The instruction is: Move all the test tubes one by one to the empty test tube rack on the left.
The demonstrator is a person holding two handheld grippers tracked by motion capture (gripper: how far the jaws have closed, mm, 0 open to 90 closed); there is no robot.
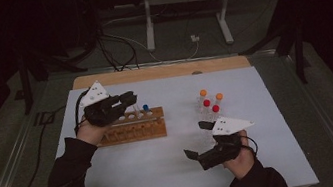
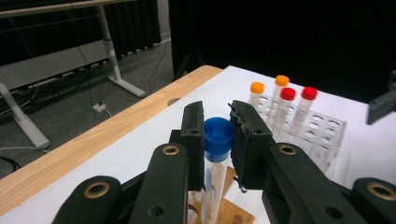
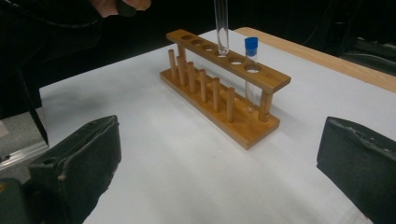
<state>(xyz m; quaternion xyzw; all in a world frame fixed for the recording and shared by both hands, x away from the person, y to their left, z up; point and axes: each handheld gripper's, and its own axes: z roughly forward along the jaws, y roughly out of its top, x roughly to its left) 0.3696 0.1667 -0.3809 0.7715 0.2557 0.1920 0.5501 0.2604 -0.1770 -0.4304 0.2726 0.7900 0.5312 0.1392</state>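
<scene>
Left gripper (image 2: 217,140) pinching clear blue-capped glass tube (image 2: 215,175) below cap, frame centre; light, slippery, breakable. Right gripper (image 3: 219,172) spread, empty.

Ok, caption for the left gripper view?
Left gripper clamps a blue-capped clear tube above the wooden rack.
</scene>
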